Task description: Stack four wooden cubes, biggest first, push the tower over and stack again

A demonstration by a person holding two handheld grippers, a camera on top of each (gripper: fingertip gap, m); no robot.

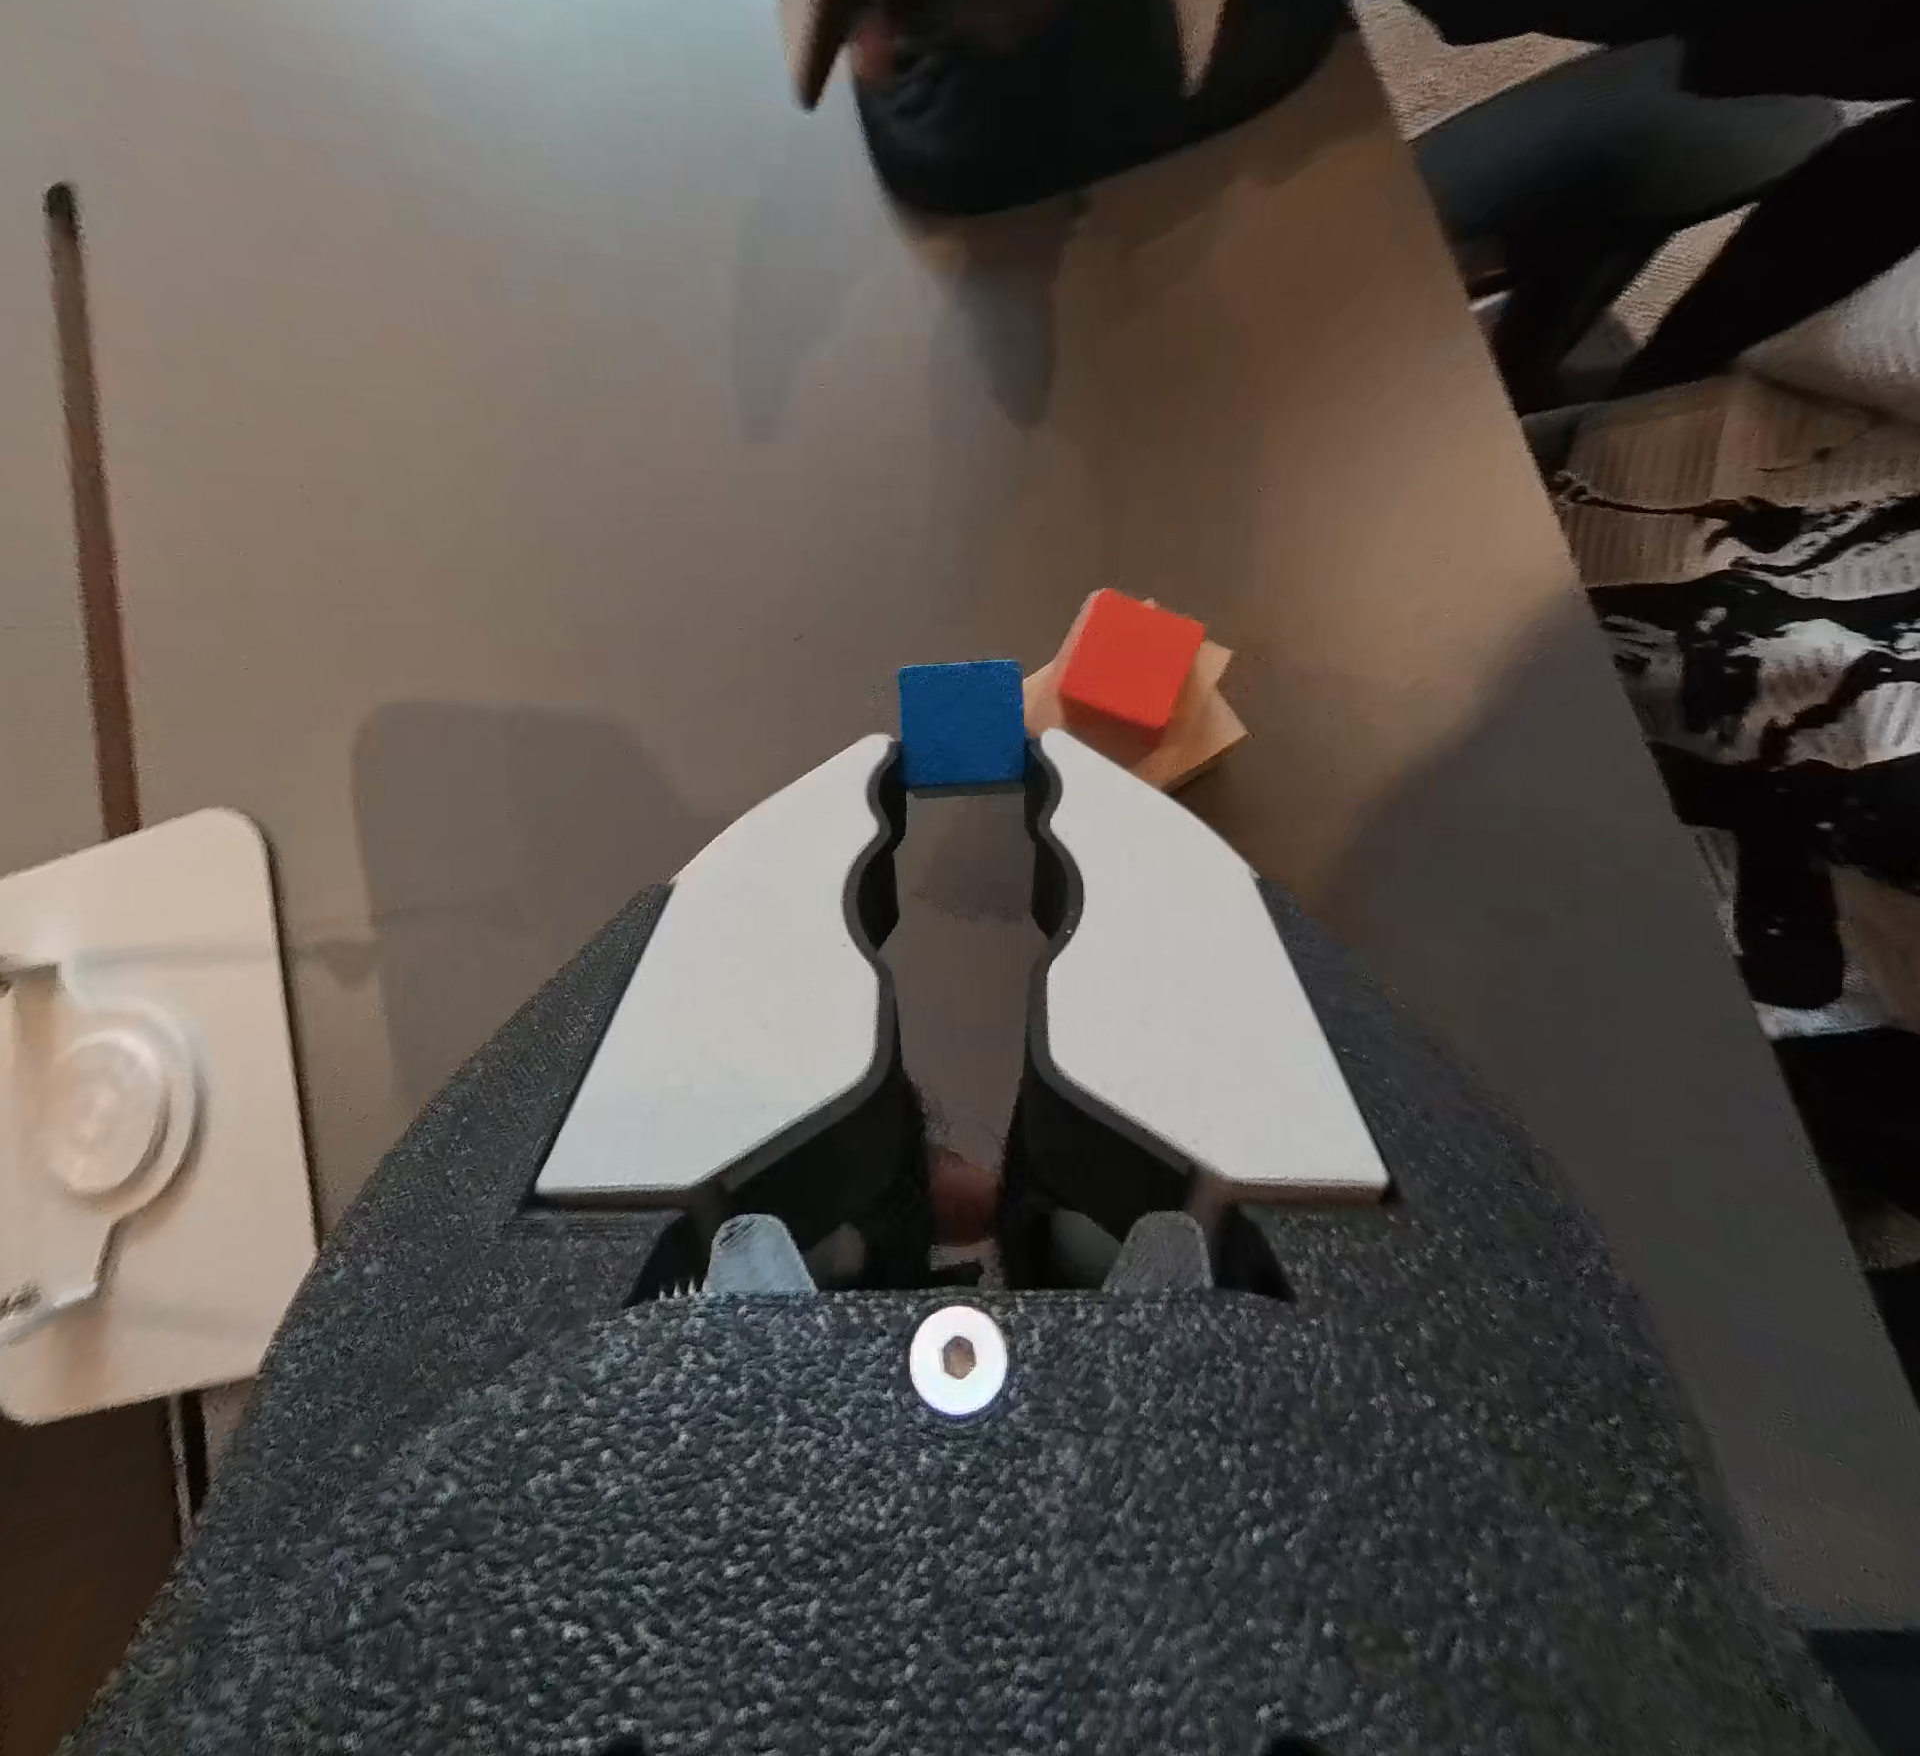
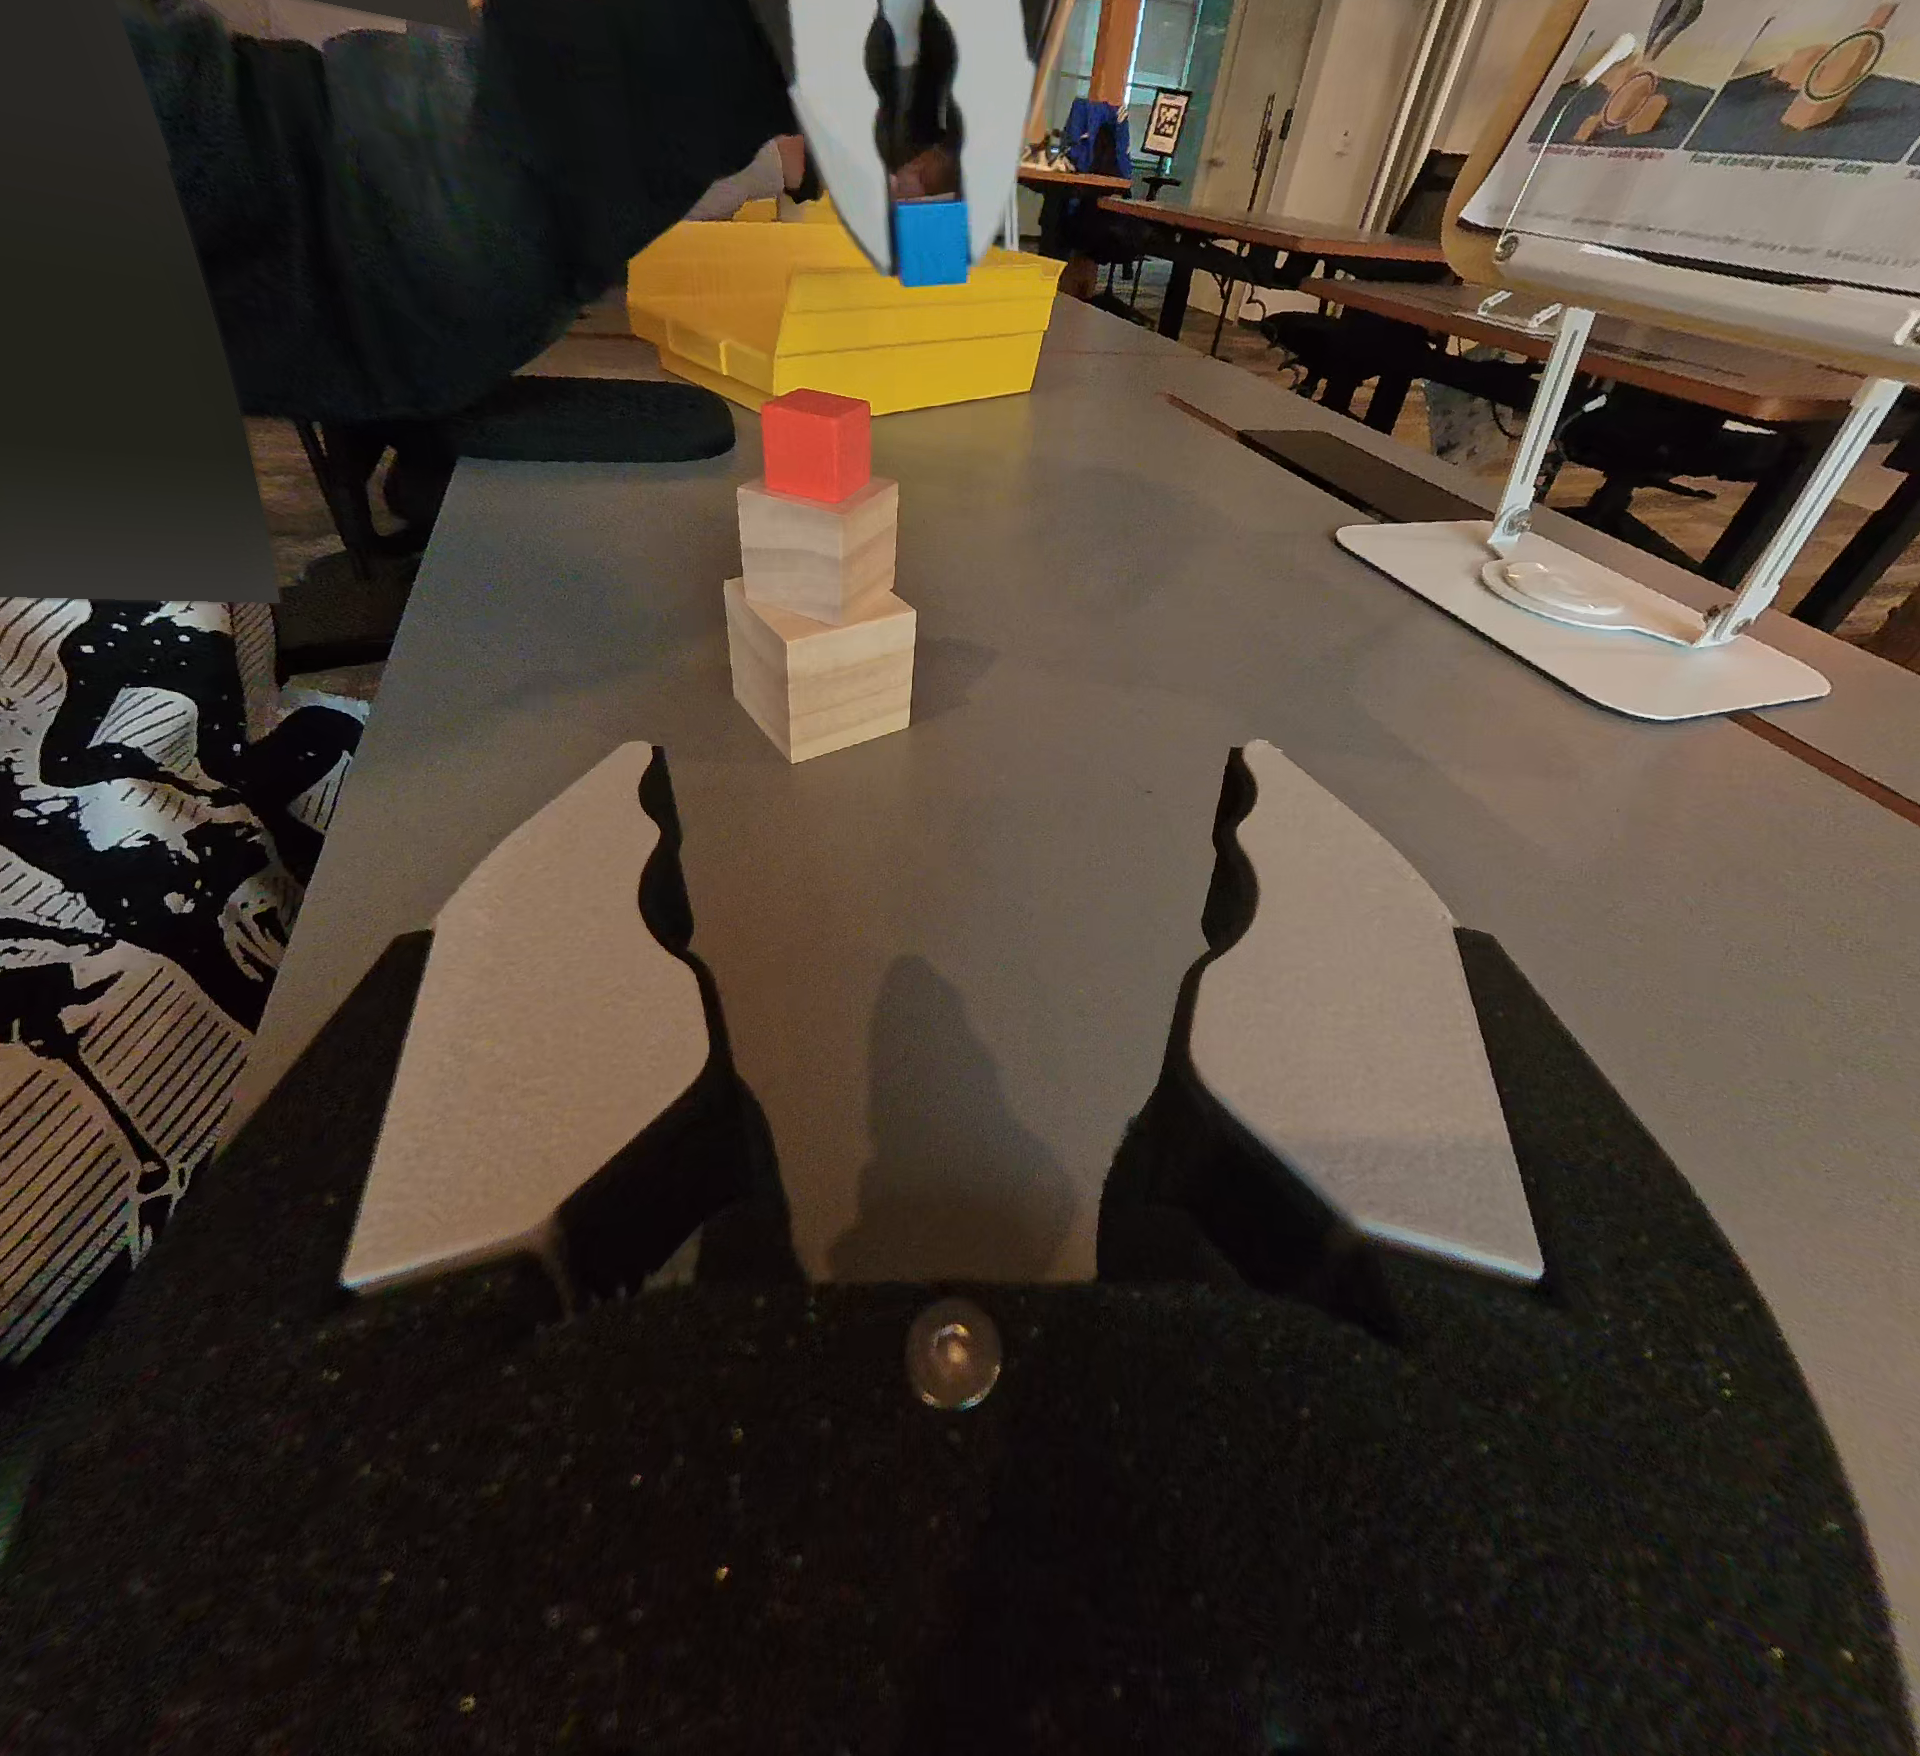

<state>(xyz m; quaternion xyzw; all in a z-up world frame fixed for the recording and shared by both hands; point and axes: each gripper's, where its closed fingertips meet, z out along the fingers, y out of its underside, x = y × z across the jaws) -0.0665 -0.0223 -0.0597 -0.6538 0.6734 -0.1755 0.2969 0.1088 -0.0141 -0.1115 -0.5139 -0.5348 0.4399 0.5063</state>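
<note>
The left gripper (image 1: 961, 750) pinches the blue cube (image 1: 960, 722) at its fingertips; in the right wrist view it hangs at upper centre, above the tower. The right gripper (image 2: 940, 761) stands wide and empty at the bottom of the frame. Red cube (image 2: 816, 444) tops two plain cubes (image 2: 819, 610) mid-frame on the table (image 2: 1247, 771). Likely the last placement: lower the blue squarely onto the red. A cube has no long axis; its faces look roughly level, while the stack is twisted.
</note>
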